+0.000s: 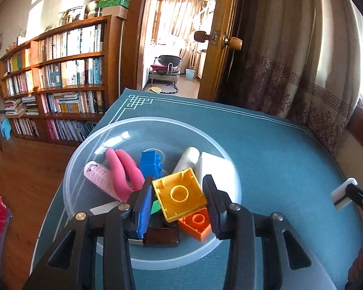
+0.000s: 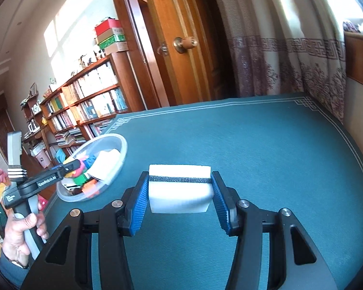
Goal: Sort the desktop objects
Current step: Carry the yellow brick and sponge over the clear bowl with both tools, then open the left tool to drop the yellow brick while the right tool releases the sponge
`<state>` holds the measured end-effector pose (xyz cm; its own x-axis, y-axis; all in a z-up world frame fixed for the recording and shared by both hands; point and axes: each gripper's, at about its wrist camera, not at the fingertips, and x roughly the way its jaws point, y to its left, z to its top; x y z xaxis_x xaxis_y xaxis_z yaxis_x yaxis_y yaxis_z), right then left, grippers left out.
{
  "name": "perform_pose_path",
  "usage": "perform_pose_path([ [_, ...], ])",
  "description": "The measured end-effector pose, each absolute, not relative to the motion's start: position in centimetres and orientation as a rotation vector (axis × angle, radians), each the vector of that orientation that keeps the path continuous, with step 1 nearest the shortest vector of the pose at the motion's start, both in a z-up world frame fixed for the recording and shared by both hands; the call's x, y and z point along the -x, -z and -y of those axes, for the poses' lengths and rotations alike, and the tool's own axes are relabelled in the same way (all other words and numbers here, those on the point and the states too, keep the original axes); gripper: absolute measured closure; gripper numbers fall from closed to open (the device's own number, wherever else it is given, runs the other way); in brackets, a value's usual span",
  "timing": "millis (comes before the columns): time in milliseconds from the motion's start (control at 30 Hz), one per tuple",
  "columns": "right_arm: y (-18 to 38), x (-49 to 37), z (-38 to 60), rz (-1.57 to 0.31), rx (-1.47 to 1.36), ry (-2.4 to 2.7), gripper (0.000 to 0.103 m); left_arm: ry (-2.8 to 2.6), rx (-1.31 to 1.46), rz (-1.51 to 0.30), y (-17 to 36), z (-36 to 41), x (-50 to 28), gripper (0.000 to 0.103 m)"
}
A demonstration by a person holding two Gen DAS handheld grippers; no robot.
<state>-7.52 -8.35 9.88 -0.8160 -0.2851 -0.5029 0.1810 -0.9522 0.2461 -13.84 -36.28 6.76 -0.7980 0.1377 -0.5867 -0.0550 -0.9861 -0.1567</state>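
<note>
Left tool (image 1: 179, 193) hangs spread wide over a hollow yellow plastic brick (image 1: 180, 194) in the clear plastic bowl (image 1: 84, 154). Right tool (image 2: 179, 193) pinches a white sponge block with a black stripe (image 2: 180, 191) above the teal tabletop (image 2: 278, 157).

On my right wrist view I could read only one text with some confidence: white letters along the black arm of the left gripper (image 2: 71, 166), which looked like "GenRobot.AI". Lower on the same tool, near its grey handle (image 2: 29, 207), there was a small white label in two or three short lines, but it was too small for me to read. The book spines on the bookshelf (image 2: 89, 101) and the stacked boxes (image 2: 110, 37) on top of it carried print, yet in both views it was blurred. On the toy bricks I found no letters or numbers.
</note>
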Motion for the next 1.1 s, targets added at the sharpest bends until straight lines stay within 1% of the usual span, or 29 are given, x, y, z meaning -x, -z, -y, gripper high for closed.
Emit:
perform_pose_path([
  [300,-11.2,9.6,14.5,0.264,-0.771,2.675,0.050,-2.880,0.951,0.300,-5.9,38.6,14.9,0.059],
  [633,-11.3,12.3,20.7,0.237,-0.774,2.605,0.050,-2.858,0.930,0.357,-5.6,40.0,15.2,0.059],
  [667,-11.4,12.6,21.3,0.231,-0.773,2.602,0.050,-2.848,0.926,0.373,-5.5,40.1,15.2,0.057],
  [700,-11.4,13.0,21.9,0.225,-0.773,2.600,0.050,-2.836,0.919,0.394,-5.5,40.3,15.2,0.049],
  [733,-11.4,13.3,22.4,0.222,-0.772,2.598,0.050,-2.830,0.913,0.415,-5.5,40.4,15.1,0.046],
  [800,-11.4,14.2,23.2,0.230,-0.779,2.584,0.050,-2.833,0.896,0.447,-5.6,40.8,14.8,0.033],
  [867,-11.3,15.1,23.9,0.261,-0.800,2.565,0.050,-2.832,0.873,0.484,-5.9,41.4,14.5,0.027],
  [967,-10.9,16.4,25.0,0.279,-0.824,2.549,0.050,-2.850,0.830,0.565,-6.3,42.7,13.8,0.024],
  [1100,-10.2,17.5,27.1,0.225,-0.838,2.542,0.050,-2.932,0.785,0.659,-6.8,44.8,12.9,0.024],
])
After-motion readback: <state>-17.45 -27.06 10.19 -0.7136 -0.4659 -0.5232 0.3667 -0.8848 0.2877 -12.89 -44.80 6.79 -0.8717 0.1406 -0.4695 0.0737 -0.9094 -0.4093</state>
